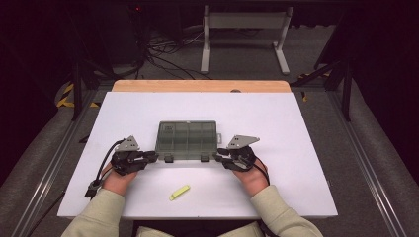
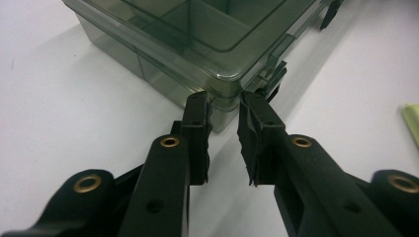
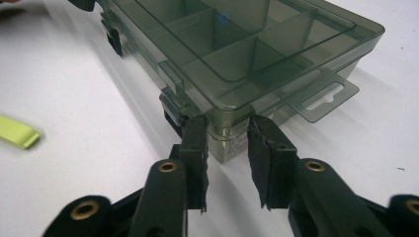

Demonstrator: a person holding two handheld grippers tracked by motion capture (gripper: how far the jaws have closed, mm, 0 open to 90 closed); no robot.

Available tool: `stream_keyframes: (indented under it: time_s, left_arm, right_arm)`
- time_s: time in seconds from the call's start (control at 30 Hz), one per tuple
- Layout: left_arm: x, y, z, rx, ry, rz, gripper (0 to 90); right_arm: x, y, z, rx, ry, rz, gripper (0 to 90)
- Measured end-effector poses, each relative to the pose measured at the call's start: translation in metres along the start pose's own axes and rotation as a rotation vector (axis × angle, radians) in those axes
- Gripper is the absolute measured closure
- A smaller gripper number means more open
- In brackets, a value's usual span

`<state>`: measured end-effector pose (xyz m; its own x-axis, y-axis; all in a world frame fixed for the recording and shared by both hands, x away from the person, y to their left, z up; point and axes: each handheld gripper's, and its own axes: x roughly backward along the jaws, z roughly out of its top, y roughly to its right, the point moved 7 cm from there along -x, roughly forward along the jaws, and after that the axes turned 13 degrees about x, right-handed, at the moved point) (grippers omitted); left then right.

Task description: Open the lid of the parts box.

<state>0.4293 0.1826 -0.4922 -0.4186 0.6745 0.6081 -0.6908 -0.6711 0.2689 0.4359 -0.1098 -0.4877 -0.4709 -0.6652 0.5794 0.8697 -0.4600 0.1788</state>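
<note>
Nearest me, at about 6 o'clock on the white table (image 1: 296, 148), a small yellow-green strip (image 1: 180, 192) lies loose, clear of both hands. Beyond it I have the left gripper (image 1: 154, 156) at 9 o'clock and the right gripper (image 1: 216, 157) at 3 o'clock of the smoky compartment box (image 1: 187, 138), which sits closed near the table's middle with its two dark latches (image 1: 168, 159) on the near edge. In each gripper view my jaws stand spread on either side of a near corner of the box (image 2: 217, 91), tips at or just short of the plastic; I cannot tell whether they touch. My worry is the grip itself: a rounded corner gives the pads little to bite, so closing could squeeze the box away or skate it across the smooth table, and uneven pushing from the two sides could twist it. The box's contents are hard to read through the tinted lid, and its far hinge side is cut off in both gripper views. At 12 o'clock, past the table, cables on the floor are dim.
</note>
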Motion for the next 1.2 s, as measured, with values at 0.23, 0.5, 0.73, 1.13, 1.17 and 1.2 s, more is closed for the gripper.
stream_keyframes:
  time_s: [0.23,0.5,0.73,1.13,1.17,1.2]
  left_arm:
    - [0.007,0.001,0.005,0.017,0.044,-0.032,84.9]
    - [0.009,0.004,0.011,0.025,0.079,-0.033,89.2]
    - [0.008,0.005,0.02,0.025,0.126,-0.021,89.3]
    - [0.005,0.005,0.03,0.053,0.172,0.0,89.3]
    - [0.004,0.005,0.031,0.052,0.17,0.004,89.3]
    - [0.004,0.004,0.032,0.054,0.174,0.007,89.3]
  right_arm:
    - [0.007,0.001,0.007,-0.004,0.033,0.015,81.3]
    - [0.009,0.003,0.016,-0.02,0.077,0.003,89.4]
    - [0.01,0.006,0.022,-0.032,0.104,-0.01,90.0]
    - [0.01,0.015,0.031,-0.044,0.138,-0.039,90.0]
    - [0.01,0.016,0.031,-0.043,0.14,-0.042,90.0]
    - [0.01,0.016,0.031,-0.044,0.141,-0.043,89.9]
